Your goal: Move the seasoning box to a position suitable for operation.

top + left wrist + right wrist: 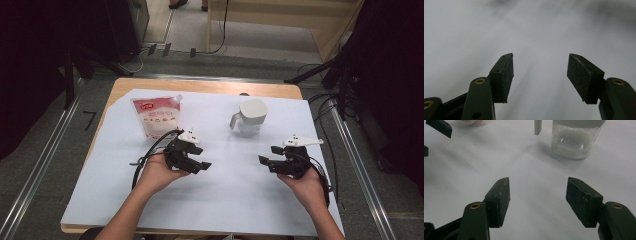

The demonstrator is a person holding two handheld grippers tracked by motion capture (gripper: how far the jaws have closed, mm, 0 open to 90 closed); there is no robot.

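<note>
A red-topped pouch of white grains (157, 115) stands at the back left of the white sheet. A clear jar with a white lid and handle (249, 118) stands at the back right; its glass body (571, 141) holds white powder. My left gripper (202, 161) is in front of the pouch, pointing right, open with nothing between its pads (540, 75). My right gripper (267, 155) is in front of the jar, pointing left toward the other gripper, also open and empty (537, 197). Both hover low over the sheet, apart from pouch and jar.
The white sheet (225, 195) covers most of a wooden table (150, 84). Metal rails run along both sides on the floor, with cables at the back and right. The left gripper's jaw tip (439, 127) shows in the right gripper view's top left.
</note>
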